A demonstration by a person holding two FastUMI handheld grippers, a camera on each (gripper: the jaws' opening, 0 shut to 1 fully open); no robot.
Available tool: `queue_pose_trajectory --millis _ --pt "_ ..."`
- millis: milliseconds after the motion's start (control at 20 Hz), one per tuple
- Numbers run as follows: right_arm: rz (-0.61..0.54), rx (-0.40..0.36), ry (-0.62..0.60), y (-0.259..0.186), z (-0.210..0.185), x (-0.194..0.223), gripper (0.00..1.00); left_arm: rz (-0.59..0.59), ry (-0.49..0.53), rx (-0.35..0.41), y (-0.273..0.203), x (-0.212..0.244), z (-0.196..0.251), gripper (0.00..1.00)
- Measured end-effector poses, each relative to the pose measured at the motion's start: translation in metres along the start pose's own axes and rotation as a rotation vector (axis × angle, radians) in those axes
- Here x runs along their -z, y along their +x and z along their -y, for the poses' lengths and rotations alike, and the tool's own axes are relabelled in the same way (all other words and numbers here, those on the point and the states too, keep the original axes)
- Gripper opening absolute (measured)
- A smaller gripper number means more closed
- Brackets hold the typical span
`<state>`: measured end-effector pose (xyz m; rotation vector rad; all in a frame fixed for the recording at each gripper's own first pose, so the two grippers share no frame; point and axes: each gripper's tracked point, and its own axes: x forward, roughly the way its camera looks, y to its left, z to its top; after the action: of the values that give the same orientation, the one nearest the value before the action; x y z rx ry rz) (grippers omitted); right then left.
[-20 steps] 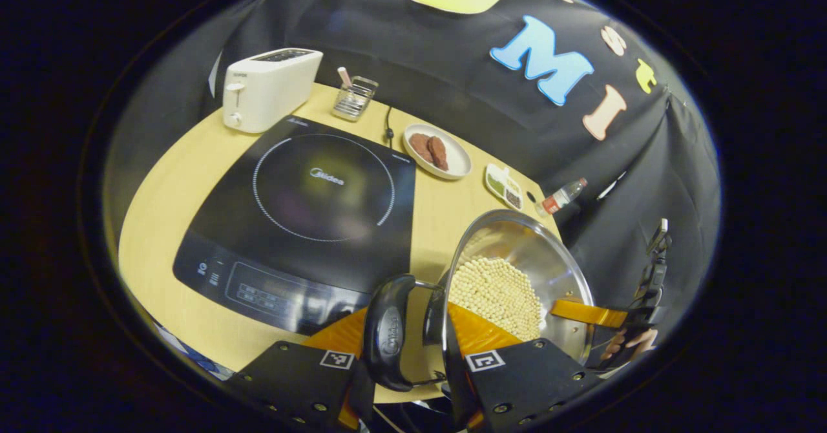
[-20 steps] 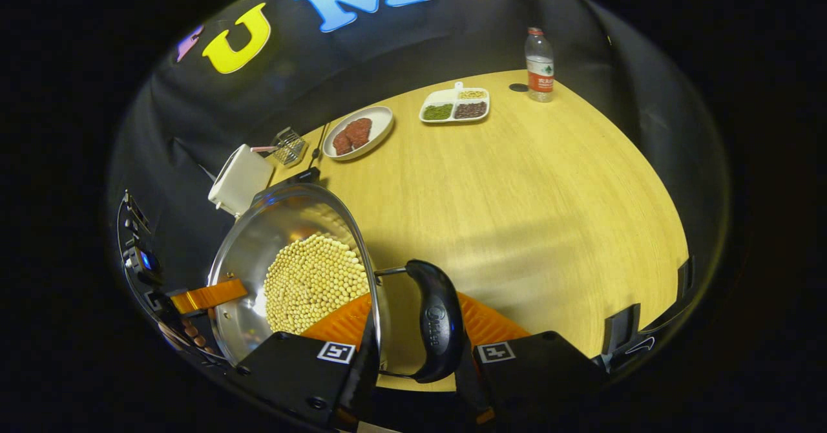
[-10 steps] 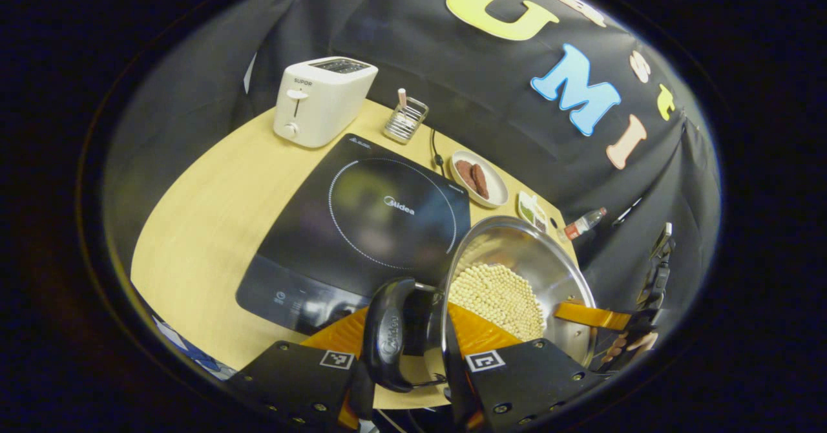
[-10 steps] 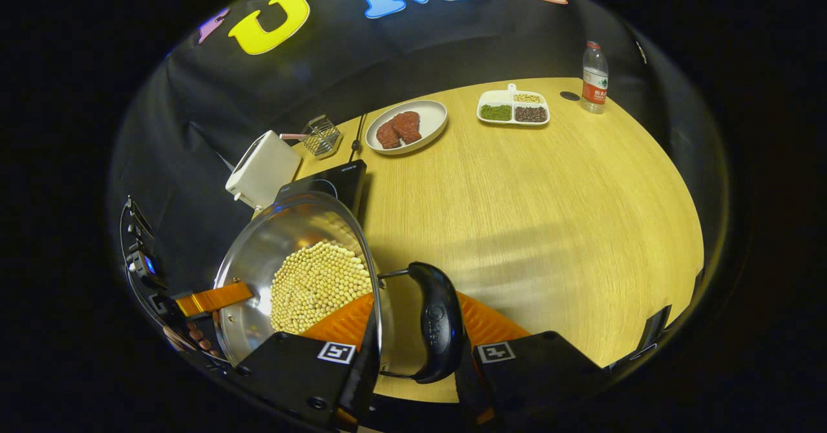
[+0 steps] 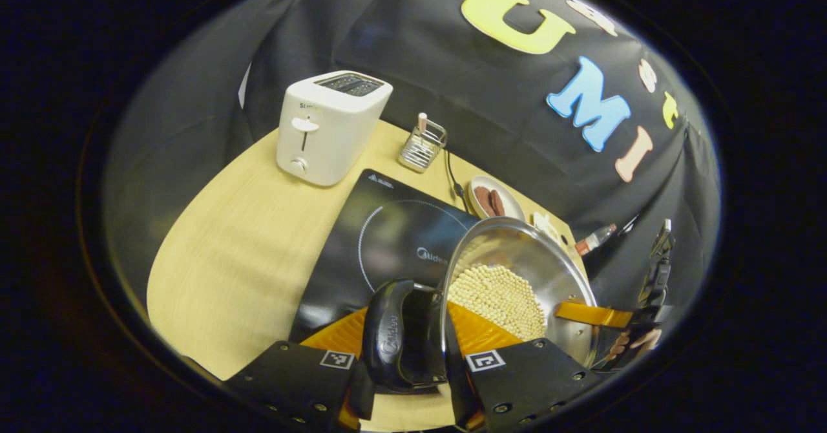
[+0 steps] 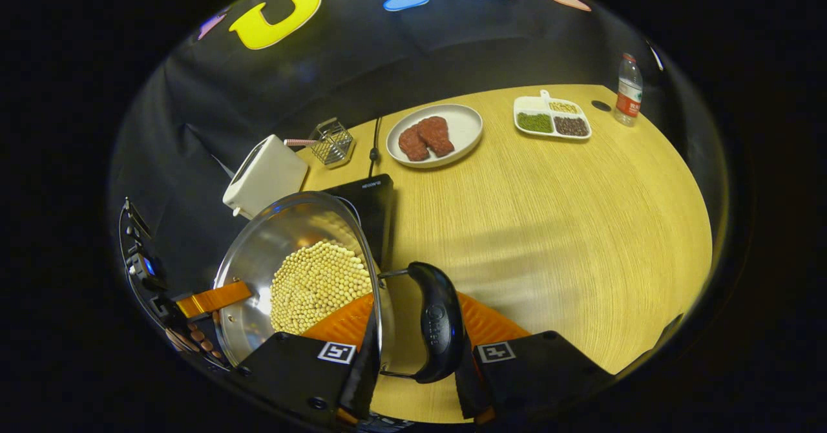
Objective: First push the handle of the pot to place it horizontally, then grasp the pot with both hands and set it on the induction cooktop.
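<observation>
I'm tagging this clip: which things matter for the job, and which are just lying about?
Job:
pot of beans
induction cooktop
left gripper
right gripper

Lying about:
toaster
wire basket
plate of meat
divided dish
water bottle

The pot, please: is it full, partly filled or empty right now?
Partly filled. In the left gripper view, pale round beans cover the bottom of the pot, while its shiny inner wall shows bare above them.

A staged kitchen booth: a wooden table (image 6: 549, 226) holds an induction cooktop (image 5: 381, 239), a toaster (image 5: 329, 126) at ten o'clock, a plate of meat (image 6: 434, 136) at twelve.
</observation>
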<state>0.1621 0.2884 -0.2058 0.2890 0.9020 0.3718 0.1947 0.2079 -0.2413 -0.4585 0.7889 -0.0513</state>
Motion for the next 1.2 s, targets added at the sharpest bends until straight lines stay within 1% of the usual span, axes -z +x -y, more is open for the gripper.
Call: queue_pose_trajectory --millis 200,250,300,350,400,500,550,600,650,700,750,800,850,900,950,1000,1050,1100,1200 --pt "0.016 -0.007 0.013 0.023 -0.018 -0.019 0.53 0.023 0.012 -0.002 0.019 -0.031 -0.016 0.47" --pt "0.010 -0.005 0.017 0.027 -0.021 -0.020 0.51 0.022 0.018 -0.002 0.022 -0.036 -0.020 0.47" --pt "0.014 -0.004 0.022 0.032 -0.023 -0.022 0.54 0.022 0.025 -0.001 0.027 -0.041 -0.023 0.47" --pt "0.018 -0.003 0.028 0.037 -0.025 -0.024 0.51 0.020 0.028 0.000 0.033 -0.045 -0.025 0.47" --pt "0.020 -0.002 0.039 0.041 -0.027 -0.026 0.54 0.018 0.032 0.002 0.037 -0.050 -0.028 0.47" --pt "0.022 -0.001 0.060 0.052 -0.033 -0.028 0.54 0.017 0.043 0.001 0.048 -0.057 -0.034 0.47" --pt "0.022 -0.001 0.070 0.058 -0.036 -0.030 0.51 0.019 0.049 0.001 0.052 -0.061 -0.038 0.47" --pt "0.024 -0.001 0.078 0.064 -0.038 -0.031 0.51 0.024 0.052 0.001 0.057 -0.066 -0.041 0.47" --pt "0.031 -0.003 0.084 0.070 -0.040 -0.035 0.51 0.026 0.056 0.001 0.063 -0.069 -0.043 0.48" --pt "0.035 -0.004 0.087 0.075 -0.041 -0.038 0.54 0.030 0.057 0.001 0.067 -0.073 -0.046 0.48" --pt "0.042 -0.006 0.090 0.079 -0.042 -0.040 0.50 0.033 0.059 0.001 0.067 -0.075 -0.049 0.47" --pt "0.047 -0.007 0.093 0.083 -0.045 -0.043 0.50 0.038 0.060 0.002 0.069 -0.079 -0.051 0.47" --pt "0.051 -0.008 0.097 0.086 -0.046 -0.046 0.53 0.043 0.065 0.005 0.077 -0.084 -0.054 0.47" --pt "0.056 -0.009 0.100 0.090 -0.046 -0.047 0.50 0.046 0.071 0.009 0.082 -0.087 -0.055 0.47" --pt "0.059 -0.008 0.107 0.093 -0.046 -0.048 0.50 0.053 0.080 0.014 0.086 -0.090 -0.054 0.47" --pt "0.063 -0.009 0.111 0.096 -0.047 -0.048 0.53 0.060 0.088 0.020 0.089 -0.092 -0.055 0.47" --pt "0.068 -0.010 0.112 0.097 -0.047 -0.049 0.53 0.069 0.091 0.029 0.090 -0.094 -0.055 0.47" --pt "0.074 -0.010 0.110 0.100 -0.048 -0.049 0.50 0.073 0.088 0.034 0.094 -0.095 -0.056 0.47" --pt "0.071 -0.002 0.105 0.106 -0.045 -0.047 0.50 0.065 0.088 0.039 0.100 -0.091 -0.062 0.47"
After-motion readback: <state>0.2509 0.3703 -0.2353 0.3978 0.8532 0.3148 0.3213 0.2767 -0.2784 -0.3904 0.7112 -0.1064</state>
